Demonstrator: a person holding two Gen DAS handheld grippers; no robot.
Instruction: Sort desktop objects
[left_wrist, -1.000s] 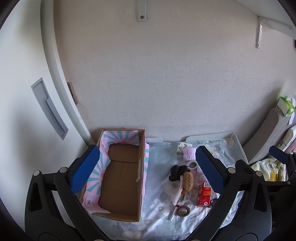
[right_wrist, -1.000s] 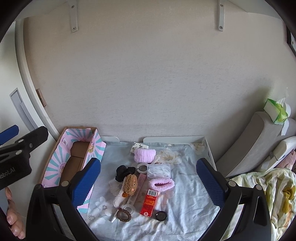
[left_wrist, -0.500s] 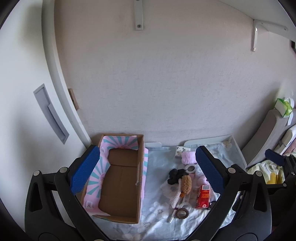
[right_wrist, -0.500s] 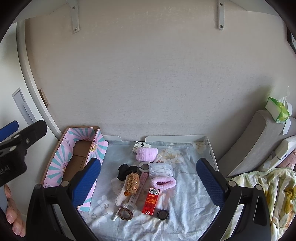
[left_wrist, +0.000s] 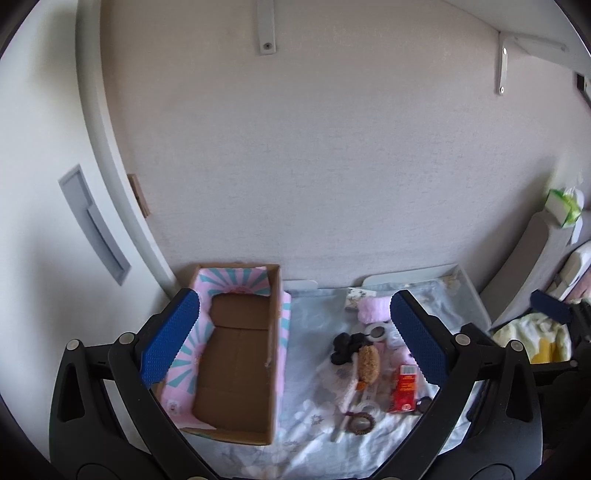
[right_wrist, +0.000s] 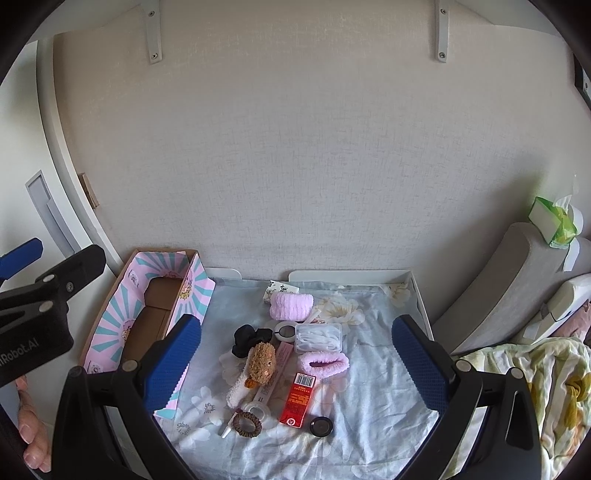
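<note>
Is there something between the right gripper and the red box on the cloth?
Nothing visible. The right gripper is open above the cloth, and the red box lies uncovered, with a brown hair tie and a black compact beside it.

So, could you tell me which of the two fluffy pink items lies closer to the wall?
The rolled pink towel, beside the small printed packet. The other pink fluffy piece lies nearer the camera, just beyond the red box.
</note>
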